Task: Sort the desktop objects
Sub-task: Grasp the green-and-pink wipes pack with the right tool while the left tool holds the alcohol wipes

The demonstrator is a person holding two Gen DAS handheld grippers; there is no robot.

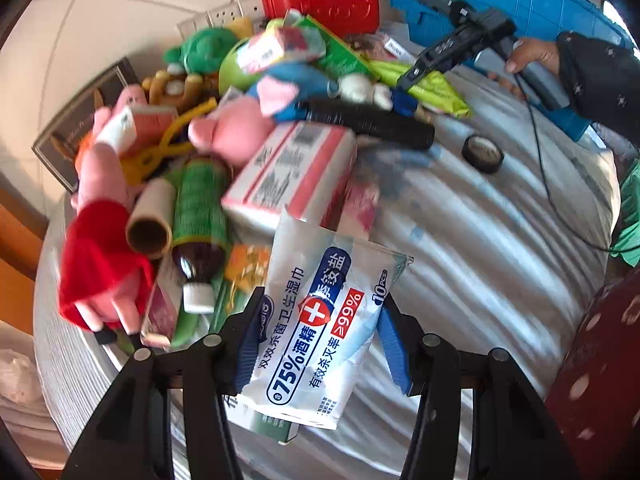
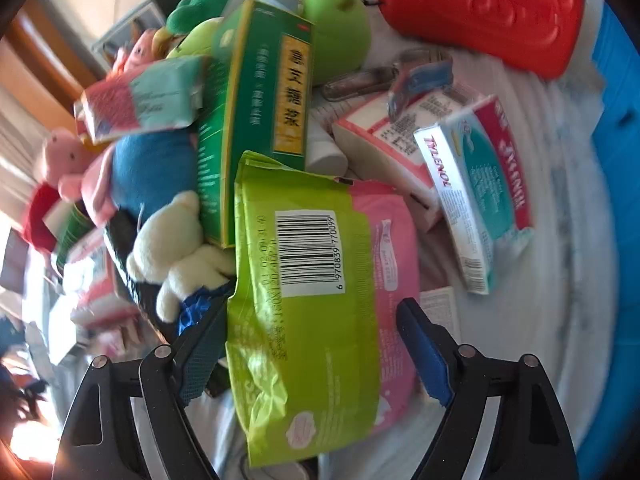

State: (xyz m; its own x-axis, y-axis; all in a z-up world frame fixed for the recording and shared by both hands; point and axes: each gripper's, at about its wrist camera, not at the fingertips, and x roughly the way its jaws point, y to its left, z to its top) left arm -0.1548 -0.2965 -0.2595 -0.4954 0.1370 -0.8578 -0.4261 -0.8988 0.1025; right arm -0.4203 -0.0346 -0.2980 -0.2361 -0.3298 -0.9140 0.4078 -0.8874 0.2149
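Big green-and-pink wipes pack (image 2: 320, 304) lies near edge of the tabletop (image 2: 560, 240) pile, soft, crinkly, light; take it across the middle. Your right hand-held gripper (image 2: 316, 344) straddles it, angled steeply down, pads not pressing. Small alcohol wipes sachet (image 1: 320, 320), floppy, slippery: your left hand-held gripper (image 1: 316, 344) clamps it.

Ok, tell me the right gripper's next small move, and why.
Probably close the right gripper on the green and pink packet. The packet already lies between the blue pads, which stand apart from its sides. The left gripper is busy, shut on the wipes pack, so this pick falls to the right one.
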